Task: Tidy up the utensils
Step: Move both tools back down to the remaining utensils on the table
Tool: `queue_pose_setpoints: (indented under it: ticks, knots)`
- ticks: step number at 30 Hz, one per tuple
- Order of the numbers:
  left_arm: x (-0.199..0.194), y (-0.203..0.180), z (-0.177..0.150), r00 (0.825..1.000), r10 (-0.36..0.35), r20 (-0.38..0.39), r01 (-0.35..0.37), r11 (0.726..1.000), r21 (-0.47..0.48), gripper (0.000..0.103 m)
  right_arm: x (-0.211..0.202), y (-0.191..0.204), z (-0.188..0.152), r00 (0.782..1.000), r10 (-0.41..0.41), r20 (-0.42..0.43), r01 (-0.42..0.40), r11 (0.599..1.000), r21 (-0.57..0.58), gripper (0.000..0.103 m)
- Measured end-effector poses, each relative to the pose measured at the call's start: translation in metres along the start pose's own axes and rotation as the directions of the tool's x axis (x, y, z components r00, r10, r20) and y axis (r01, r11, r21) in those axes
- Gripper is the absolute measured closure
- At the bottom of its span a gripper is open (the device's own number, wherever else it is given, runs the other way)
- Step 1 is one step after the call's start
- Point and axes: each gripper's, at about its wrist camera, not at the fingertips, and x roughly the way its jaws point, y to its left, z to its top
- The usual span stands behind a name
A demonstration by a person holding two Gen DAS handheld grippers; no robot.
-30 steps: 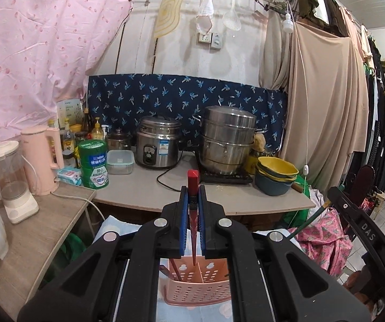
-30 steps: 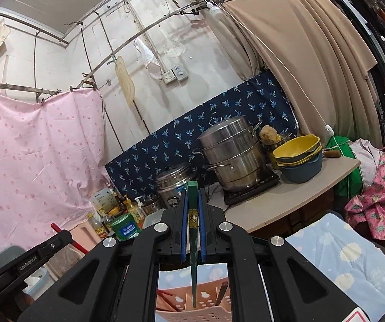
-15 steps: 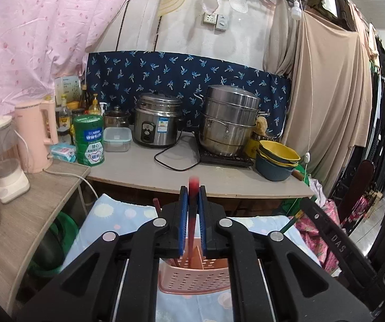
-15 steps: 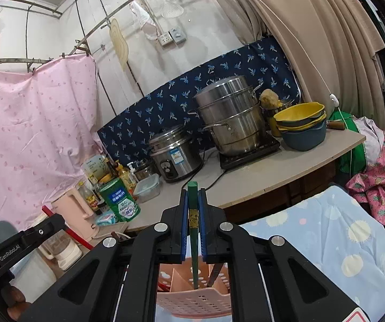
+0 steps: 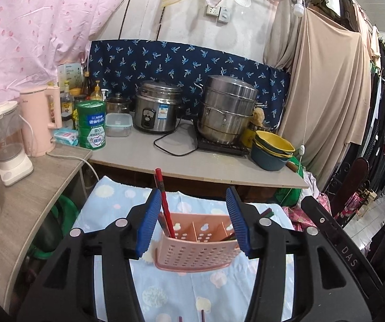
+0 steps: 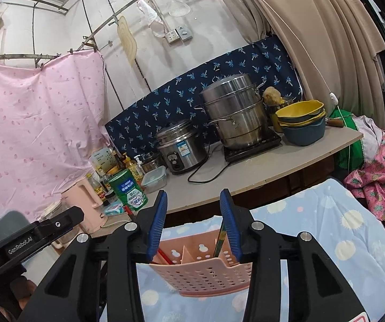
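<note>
Red chopstick [image 5: 162, 201] leaning in pink utensil caddy [image 5: 196, 252], just inside left gripper [image 5: 192, 221] near-side pad; green chopstick [image 6: 219, 238] standing beside right gripper [image 6: 192, 225] pad. Both jaws opening, gripping nothing. Caddy on blue cloth [image 5: 165, 292].

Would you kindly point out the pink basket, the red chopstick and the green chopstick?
Pink basket [image 5: 195, 255]: left wrist view, perforated front wall.
Red chopstick [image 5: 163, 201]: left wrist view, mid shaft.
Green chopstick [image 6: 219, 237]: right wrist view, shaft above the rim.
</note>
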Motion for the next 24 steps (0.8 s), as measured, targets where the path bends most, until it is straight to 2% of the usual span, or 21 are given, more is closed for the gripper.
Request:
queue_pose_setpoints:
  ticks: [8,15,19,24]
  knots:
    - [-0.030,-0.002,-0.033,0.997,-0.025,-0.068,0.026,1.000,0.003,0.052,-0.044,0.007,-0.021,0.999,0.027,-0.034,-0.027,1.000,0.005,0.062]
    - [-0.055,-0.001,-0.085,0.982,-0.068,-0.176,0.065,0.998,-0.022,0.051,-0.090,-0.004,-0.066,0.991,0.046,-0.123,-0.039,0.997,0.061,0.062]
    - [-0.067,0.001,-0.127,0.969,-0.073,-0.237,0.067,0.997,-0.034,0.051,-0.113,-0.013,-0.106,0.978,0.037,-0.205,-0.021,0.997,0.081,0.062]
    - [-0.081,0.005,-0.188,0.945,-0.065,-0.322,0.055,0.998,-0.041,0.051,-0.136,-0.027,-0.162,0.943,0.000,-0.332,0.027,0.997,0.077,0.062]
